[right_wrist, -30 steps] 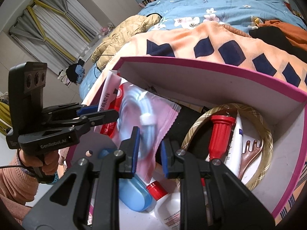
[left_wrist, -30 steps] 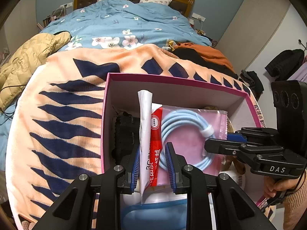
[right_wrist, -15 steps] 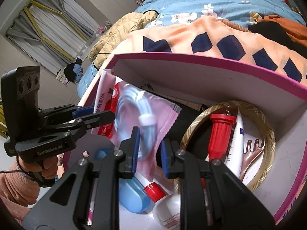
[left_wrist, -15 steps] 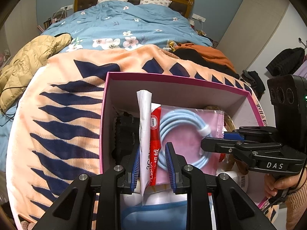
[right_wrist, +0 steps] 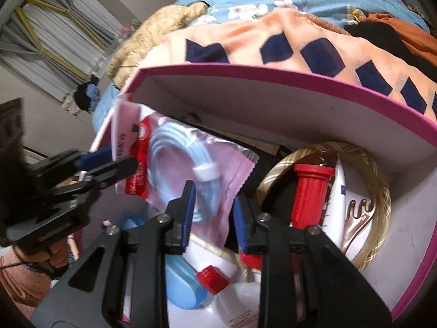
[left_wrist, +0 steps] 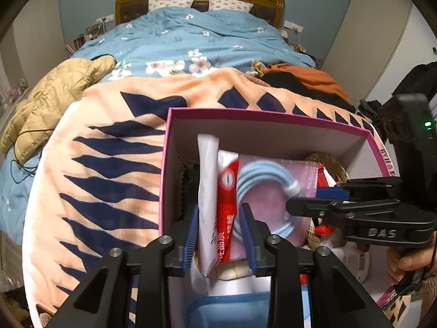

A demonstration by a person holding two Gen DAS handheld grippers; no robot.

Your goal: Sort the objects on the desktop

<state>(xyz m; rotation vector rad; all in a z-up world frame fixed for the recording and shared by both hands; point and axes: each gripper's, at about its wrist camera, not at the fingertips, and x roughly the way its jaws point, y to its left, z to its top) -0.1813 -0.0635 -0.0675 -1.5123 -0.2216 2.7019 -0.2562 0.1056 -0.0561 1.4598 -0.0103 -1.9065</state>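
A pink-rimmed box (left_wrist: pixel 259 112) (right_wrist: pixel 273 73) lies on the bed. Standing in it are a white packet (left_wrist: pixel 207 180), a red packet (left_wrist: pixel 226 199) (right_wrist: pixel 139 169) and a pink bag with a coiled blue cable (left_wrist: pixel 273 191) (right_wrist: pixel 191 164). My left gripper (left_wrist: pixel 220 235) (right_wrist: pixel 114 160) straddles the white and red packets. Its jaws are opening and the pads stand just off them. My right gripper (right_wrist: pixel 214 216) (left_wrist: pixel 303 198) straddles the pink bag's lower corner. Its jaws are also opening, with the bag loose between them.
The box also holds a red-capped tube (right_wrist: pixel 308 194), a plaid ring (right_wrist: pixel 379 191), a brown claw clip (right_wrist: pixel 357 218), a blue case (right_wrist: pixel 183 284) and a white bottle with a red cap (right_wrist: pixel 213 276). A patterned blanket (left_wrist: pixel 109 177) surrounds the box. A tan jacket (left_wrist: pixel 54 95) lies at left.
Both grippers' jaws have widened around what they gripped. The right gripper has sunk a little towards the box, and the pink bag has settled lower.
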